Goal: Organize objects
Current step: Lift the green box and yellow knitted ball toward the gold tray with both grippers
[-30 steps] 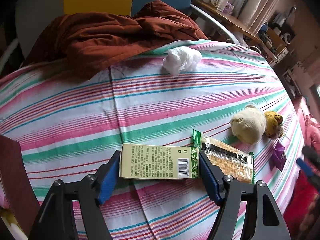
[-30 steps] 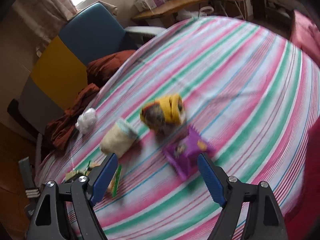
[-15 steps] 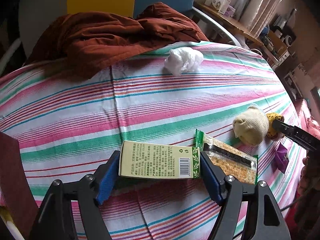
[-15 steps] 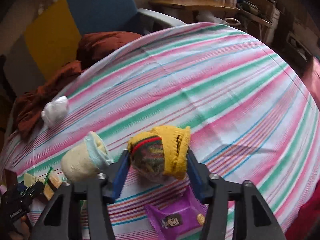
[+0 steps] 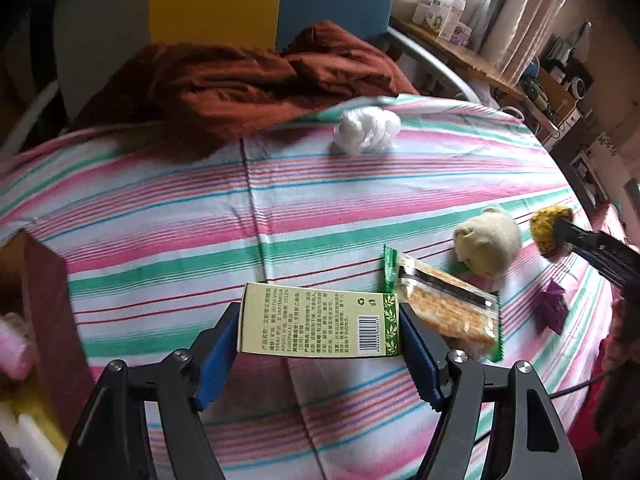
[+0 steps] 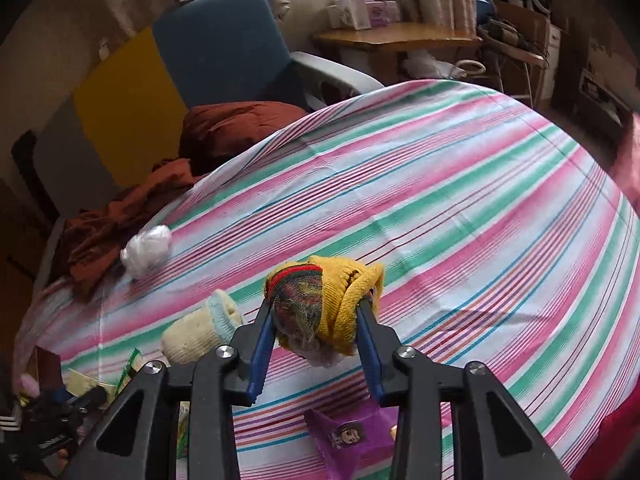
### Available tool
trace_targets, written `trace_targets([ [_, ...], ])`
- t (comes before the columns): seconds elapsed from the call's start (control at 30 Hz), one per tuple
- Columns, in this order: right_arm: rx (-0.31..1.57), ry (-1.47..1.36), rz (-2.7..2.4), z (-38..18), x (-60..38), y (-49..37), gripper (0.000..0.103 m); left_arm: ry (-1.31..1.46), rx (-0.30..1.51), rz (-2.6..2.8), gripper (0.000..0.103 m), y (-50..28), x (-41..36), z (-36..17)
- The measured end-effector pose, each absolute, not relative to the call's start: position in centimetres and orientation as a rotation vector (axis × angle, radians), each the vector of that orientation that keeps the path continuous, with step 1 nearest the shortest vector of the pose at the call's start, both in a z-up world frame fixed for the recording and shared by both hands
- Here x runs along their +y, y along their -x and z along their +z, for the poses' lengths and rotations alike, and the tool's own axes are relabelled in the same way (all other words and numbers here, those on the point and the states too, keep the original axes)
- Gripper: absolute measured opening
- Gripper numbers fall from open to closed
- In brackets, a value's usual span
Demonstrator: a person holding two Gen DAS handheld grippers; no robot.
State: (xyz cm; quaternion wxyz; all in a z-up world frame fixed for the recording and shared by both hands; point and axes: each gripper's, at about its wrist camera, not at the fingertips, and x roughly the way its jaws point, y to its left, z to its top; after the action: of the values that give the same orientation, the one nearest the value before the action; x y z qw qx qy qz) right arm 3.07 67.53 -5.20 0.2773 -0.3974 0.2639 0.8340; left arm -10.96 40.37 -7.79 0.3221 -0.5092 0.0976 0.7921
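My left gripper [image 5: 318, 344] is shut on a pale green printed box [image 5: 320, 322] and holds it over the striped bed cover [image 5: 200, 200]. My right gripper [image 6: 318, 334] is shut on a yellow rolled sock [image 6: 324, 304] with a red and green band, lifted a little above the cover; the sock also shows at the right of the left wrist view [image 5: 550, 226]. A cream rolled sock [image 5: 486, 246] lies beside a green-edged snack packet [image 5: 444, 308]. A purple packet [image 6: 352, 436] lies below the right gripper. A white wad [image 5: 366, 130] lies far back.
A rust-red quilt [image 5: 240, 88] is heaped at the far edge, against a yellow and blue chair [image 6: 192, 68]. A brown box [image 5: 44, 308] holding pink and yellow things stands at the left edge. A wooden desk [image 6: 396, 38] with cartons stands behind.
My right gripper moved in over the yellow sock, shut on it and lifted it. My left gripper has kept hold of the green box and raised it a little.
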Motion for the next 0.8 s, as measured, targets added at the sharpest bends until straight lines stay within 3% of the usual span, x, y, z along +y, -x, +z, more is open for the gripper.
trace_targets([
  [0.5, 0.567, 1.024, 2.334, -3.7, 64.4, -2.9, 0.038, 0.964, 0.243, 2.269, 0.075, 4.4, 32.5, 2.2],
  [0.8, 0.53, 1.037, 2.448, -2.2, 59.5, -2.4, 0.038, 0.885, 0.244, 2.364, 0.075, 2.2, 26.3, 4.1],
])
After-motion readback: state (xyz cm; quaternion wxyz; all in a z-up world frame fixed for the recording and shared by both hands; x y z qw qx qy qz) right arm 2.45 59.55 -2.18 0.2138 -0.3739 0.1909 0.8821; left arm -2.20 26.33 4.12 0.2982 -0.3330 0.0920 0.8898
